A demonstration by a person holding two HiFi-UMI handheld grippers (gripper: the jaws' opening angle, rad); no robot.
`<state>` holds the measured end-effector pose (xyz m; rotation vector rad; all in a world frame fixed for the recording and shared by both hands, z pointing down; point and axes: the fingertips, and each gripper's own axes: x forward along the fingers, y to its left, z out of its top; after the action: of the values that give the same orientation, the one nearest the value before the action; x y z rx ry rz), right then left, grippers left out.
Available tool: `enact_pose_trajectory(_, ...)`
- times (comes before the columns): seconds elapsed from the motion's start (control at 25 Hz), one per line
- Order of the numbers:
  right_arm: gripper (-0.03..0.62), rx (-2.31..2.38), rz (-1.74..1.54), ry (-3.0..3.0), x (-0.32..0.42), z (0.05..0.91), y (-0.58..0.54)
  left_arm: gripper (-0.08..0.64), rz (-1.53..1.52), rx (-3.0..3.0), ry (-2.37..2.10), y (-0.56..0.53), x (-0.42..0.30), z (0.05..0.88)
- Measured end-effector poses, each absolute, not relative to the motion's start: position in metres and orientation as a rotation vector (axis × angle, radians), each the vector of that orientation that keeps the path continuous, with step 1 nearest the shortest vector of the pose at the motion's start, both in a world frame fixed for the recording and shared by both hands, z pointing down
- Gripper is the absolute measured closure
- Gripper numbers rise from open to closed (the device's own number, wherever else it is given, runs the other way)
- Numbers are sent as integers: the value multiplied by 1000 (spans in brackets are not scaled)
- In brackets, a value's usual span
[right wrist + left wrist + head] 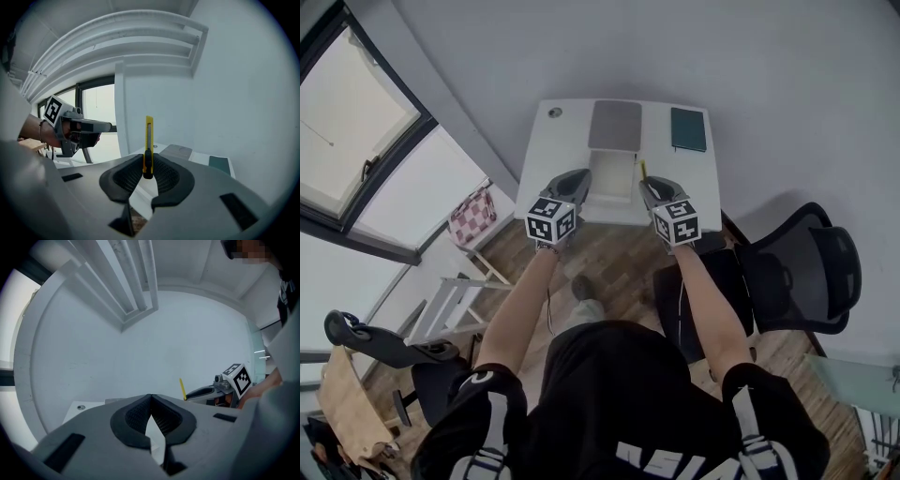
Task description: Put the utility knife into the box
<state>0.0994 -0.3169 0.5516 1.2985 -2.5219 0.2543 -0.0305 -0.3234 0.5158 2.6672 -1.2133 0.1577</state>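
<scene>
Upright and slim, the yellow plastic utility knife (149, 140) sits clamped near its base between the right gripper's (148, 161) ribbed black pads (126, 174), just right of the rectangular white box (612, 180). The left gripper's (151, 401) jaws meet, empty.

A small white tabletop (546, 155) stands against a plain pale grey wall (787, 66), on a wood-plank floor (609, 251). Tall dark-framed windows (356, 112) on the left let in bright daylight. A black mesh office chair (811, 267) sits to the right, and a checked-seat stool (472, 217) stands near the windows.
</scene>
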Motion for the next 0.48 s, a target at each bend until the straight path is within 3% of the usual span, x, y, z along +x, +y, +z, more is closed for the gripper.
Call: enact_pose_trajectory(0.48,511,1299,252,-2486,46,545,-376,535,109,2651,-1195,-385,-89,514)
